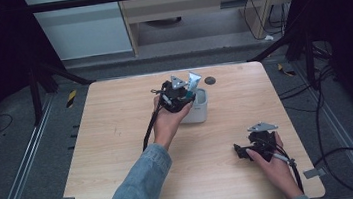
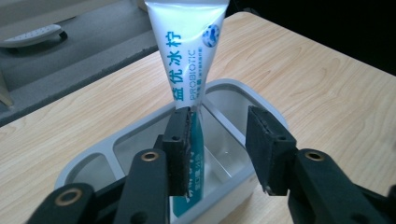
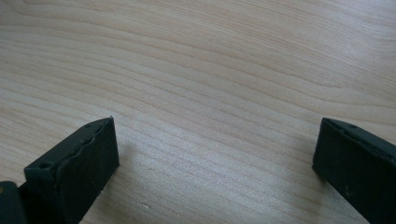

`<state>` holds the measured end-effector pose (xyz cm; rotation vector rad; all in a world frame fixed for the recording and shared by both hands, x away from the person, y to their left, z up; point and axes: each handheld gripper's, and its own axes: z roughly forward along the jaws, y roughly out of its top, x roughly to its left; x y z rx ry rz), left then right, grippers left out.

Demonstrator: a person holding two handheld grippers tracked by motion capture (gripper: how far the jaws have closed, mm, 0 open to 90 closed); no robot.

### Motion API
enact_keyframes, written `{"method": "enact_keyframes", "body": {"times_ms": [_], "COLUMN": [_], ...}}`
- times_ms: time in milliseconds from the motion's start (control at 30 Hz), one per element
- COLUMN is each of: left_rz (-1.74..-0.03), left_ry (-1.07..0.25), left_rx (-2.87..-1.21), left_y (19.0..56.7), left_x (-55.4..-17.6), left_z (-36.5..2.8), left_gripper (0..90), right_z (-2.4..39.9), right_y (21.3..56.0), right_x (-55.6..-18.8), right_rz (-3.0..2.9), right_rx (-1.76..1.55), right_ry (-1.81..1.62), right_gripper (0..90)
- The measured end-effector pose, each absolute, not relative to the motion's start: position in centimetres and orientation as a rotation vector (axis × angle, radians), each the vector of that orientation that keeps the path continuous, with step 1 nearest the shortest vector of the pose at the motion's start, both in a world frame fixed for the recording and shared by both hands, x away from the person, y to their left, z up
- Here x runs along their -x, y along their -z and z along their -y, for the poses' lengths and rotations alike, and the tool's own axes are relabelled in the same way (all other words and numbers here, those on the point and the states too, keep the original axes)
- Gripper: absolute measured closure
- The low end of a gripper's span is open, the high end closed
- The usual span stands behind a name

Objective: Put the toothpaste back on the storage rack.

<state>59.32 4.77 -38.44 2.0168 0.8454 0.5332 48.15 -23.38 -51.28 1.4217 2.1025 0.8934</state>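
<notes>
The toothpaste tube [image 2: 189,60] stands tall in the white holder [image 2: 93,156], middle of the frame – leaning on one pad of the left gripper [image 2: 223,140], jaws apart, not squeezing. The right gripper [image 3: 212,154] rests spread wide, lower right – farther away

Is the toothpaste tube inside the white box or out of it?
Inside. The toothpaste tube stands nearly upright, leaning a little, its lower end down in the white box, between the open left gripper.
</notes>
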Motion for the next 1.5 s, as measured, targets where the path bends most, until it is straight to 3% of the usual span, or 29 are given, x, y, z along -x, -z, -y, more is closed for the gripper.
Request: {"method": "enact_keyframes", "body": {"times_ms": [133, 433, 1100, 1500], "left_rz": [-0.847, -0.845, -0.913, -1.011], "left_ry": [-0.531, -0.498, -0.401, -0.414], "left_rx": [-2.014, -2.032, -2.008, -1.998], "left_y": [38.2, 38.0, 39.8, 42.9], "left_x": [-58.6, -57.0, -54.5, -53.3], "left_z": [-5.2, -6.3, -12.5, -17.5], "left_gripper": [56.2, 36.3, 16.1, 13.3], "right_z": [23.4, 23.4, 23.3, 23.3], "right_y": [51.3, 51.3, 51.3, 51.3], "right_x": [-48.2, -48.2, -48.1, -48.1], "right_rz": [-2.101, -2.1, -2.099, -2.099], "right_rx": [-1.42, -1.424, -1.425, -1.424], "right_ry": [-0.895, -0.894, -0.896, -0.894], "right_gripper": [0.5, 0.5, 0.5, 0.6]}}
